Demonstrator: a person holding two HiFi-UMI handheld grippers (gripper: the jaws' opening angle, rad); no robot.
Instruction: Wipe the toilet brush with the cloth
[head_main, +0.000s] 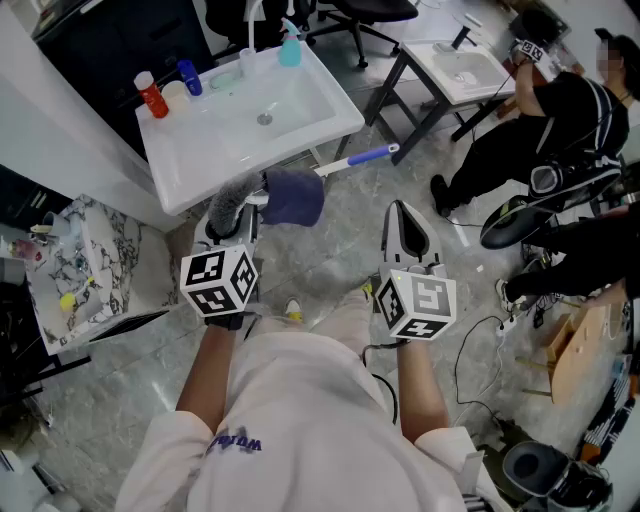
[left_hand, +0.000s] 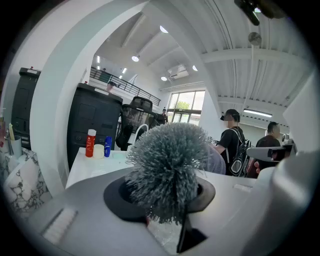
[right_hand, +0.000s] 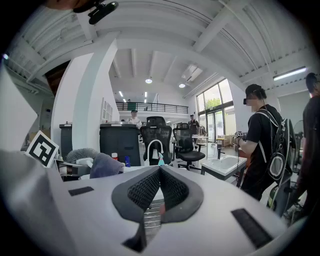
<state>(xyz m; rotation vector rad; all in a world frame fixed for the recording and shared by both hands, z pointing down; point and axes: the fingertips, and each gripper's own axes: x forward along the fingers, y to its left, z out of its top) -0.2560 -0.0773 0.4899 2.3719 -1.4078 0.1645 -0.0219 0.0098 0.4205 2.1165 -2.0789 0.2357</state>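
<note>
Grey bristles of the white-handled toilet brush (head_main: 228, 203) sit clamped in our left gripper (head_main: 236, 222), but the dusky-blue cloth (head_main: 293, 197) draped over it at two o'clock may slide off, since our right gripper (head_main: 408, 232) is closed on nothing.

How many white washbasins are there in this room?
2. The near washbasin sits upper left in the head view; the far washbasin sits upper right. More may be hidden outside the frame.

- T-shirt (head_main: 300, 420): pale pink, short sleeves, purple lettering on the chest.
- Left hand-held gripper (head_main: 236, 212), right hand-held gripper (head_main: 404, 210): white shells, black ribbed pads (right_hand: 142, 190).
- Left marker cube (head_main: 219, 283), right marker cube (head_main: 417, 304): black-and-white squares.
- Cable (head_main: 392, 400): black, thin.
</note>
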